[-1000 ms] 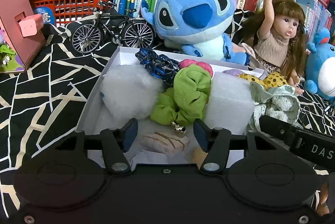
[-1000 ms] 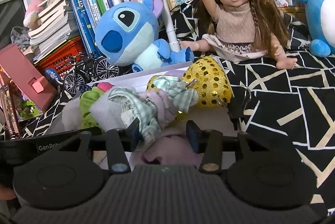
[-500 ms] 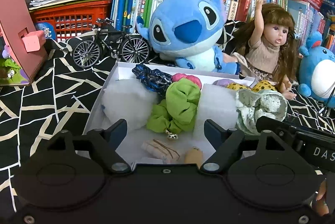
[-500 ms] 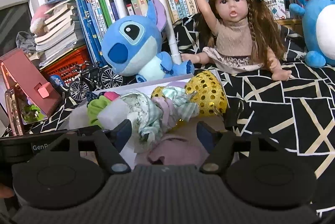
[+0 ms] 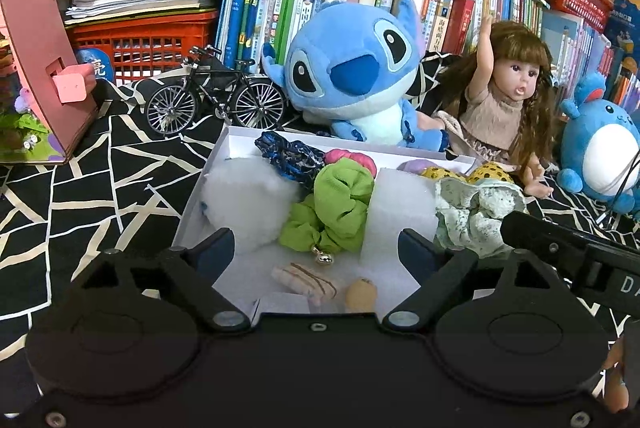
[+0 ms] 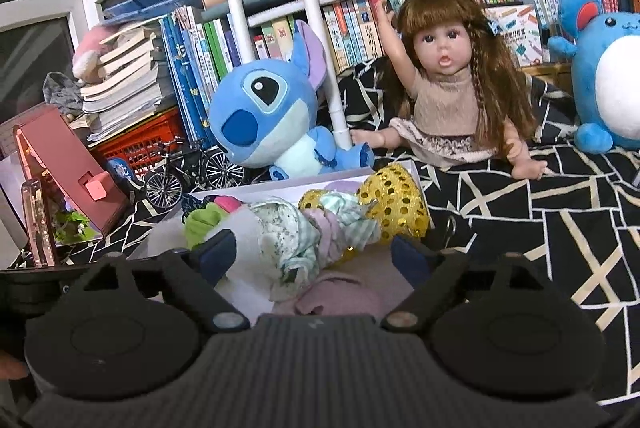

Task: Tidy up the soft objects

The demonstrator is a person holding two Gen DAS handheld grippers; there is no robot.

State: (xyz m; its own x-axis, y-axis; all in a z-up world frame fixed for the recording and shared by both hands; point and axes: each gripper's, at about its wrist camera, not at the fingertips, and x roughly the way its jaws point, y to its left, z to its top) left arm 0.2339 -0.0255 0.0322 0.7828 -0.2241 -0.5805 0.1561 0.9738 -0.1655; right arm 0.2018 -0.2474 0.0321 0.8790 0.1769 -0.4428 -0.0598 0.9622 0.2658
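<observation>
A white box (image 5: 224,151) on the patterned cloth holds several soft things: white fluff (image 5: 244,203), a green scrunchie (image 5: 332,216), a white foam block (image 5: 400,211), a floral cloth (image 5: 472,216) and a gold sequin piece (image 5: 480,173). My left gripper (image 5: 316,250) hovers over the box's near end. Its jaws are opening, and a striped bread squishy (image 5: 306,282) and a tan ball (image 5: 361,294) lie loose below them. My right gripper (image 6: 313,252) is opening too. It hangs above a pink cloth (image 6: 336,296), beside the floral cloth (image 6: 288,240) and the sequin piece (image 6: 394,203), and touches nothing.
Behind the box sit a blue plush (image 5: 352,67), a doll (image 5: 504,99), a round blue plush (image 5: 600,151) and a model bicycle (image 5: 216,99). A red crate (image 5: 144,39), stacked books and a pink box (image 5: 36,59) stand at the left. Bookshelves fill the back.
Both grippers' jaws have spread much wider. Both have drawn back and up from the box, so more of its contents show. The squishy and the pink cloth stay in the box.
</observation>
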